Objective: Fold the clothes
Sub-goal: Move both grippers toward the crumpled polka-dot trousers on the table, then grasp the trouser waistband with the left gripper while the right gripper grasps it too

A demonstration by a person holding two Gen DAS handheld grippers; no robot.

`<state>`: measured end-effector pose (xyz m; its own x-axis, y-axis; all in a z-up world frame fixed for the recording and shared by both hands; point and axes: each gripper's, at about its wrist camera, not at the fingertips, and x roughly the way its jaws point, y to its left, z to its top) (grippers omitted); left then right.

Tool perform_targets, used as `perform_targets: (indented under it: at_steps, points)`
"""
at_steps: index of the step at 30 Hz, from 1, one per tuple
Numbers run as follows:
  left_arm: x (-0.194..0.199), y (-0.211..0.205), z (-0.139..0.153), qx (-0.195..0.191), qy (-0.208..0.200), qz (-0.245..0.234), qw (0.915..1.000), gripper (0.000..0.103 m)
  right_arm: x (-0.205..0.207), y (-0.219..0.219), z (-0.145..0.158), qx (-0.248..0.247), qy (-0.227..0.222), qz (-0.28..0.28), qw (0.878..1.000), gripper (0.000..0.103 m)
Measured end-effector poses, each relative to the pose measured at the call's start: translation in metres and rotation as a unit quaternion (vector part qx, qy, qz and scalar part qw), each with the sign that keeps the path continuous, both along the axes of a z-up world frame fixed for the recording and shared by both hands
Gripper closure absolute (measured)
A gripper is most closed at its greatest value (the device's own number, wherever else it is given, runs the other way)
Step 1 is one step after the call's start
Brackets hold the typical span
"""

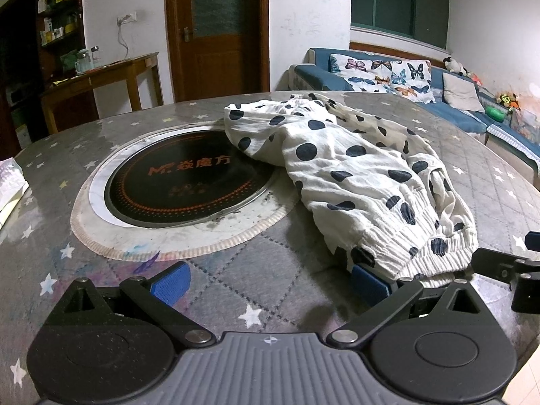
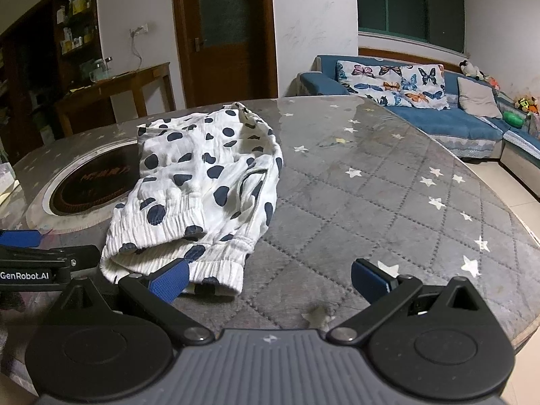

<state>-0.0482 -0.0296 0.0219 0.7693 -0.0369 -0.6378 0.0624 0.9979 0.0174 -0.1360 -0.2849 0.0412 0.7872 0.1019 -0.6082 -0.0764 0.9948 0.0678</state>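
The bench (image 1: 256,263) is a broad round top under a grey quilted cover with white stars, and it fills both views. Behind its far edge stand a blue sofa (image 2: 438,118) with a butterfly-print throw (image 2: 391,82), a brown door (image 1: 216,30) and a wooden side table (image 1: 104,74) carrying jars.

Set into the middle of the bench is a round black cooktop (image 1: 182,185) ringed by a pale mat. At the left edge lies a white packet (image 1: 10,182), only partly in view.

The garment (image 1: 354,175) — white cloth with dark blue spots — lies crumpled from the cooktop's right rim, which it partly covers, toward the near edge of the bench. Its elastic ribbed hem (image 2: 175,253) is the nearest part, doubled over on itself.

The left gripper (image 1: 270,281) has its jaws spread wide; its right blue pad sits against the hem, the left pad over bare cover. The right gripper (image 2: 270,281) likewise has its jaws spread, its left pad at the hem's near edge — the cloth lies beside the gap, not in it.
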Motion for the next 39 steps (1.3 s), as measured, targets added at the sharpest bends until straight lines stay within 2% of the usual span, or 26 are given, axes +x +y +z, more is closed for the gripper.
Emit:
perform_targets:
  at_steps: [25, 36, 39]
  points:
    - [0.025, 0.001, 0.012, -0.001, -0.005, 0.001, 1.0000, 0.000, 0.024, 0.006, -0.001, 0.008, 0.009, 0.024, 1.000, 0.000]
    - [0.053, -0.022, 0.035, -0.004, -0.022, -0.042, 0.9989, 0.000, 0.043, -0.002, 0.002, 0.016, 0.006, 0.019, 1.000, 0.000]
    - [0.062, -0.037, 0.044, -0.002, -0.031, -0.062, 0.9976, 0.000, 0.047, -0.006, 0.002, 0.024, 0.008, 0.017, 1.000, 0.004]
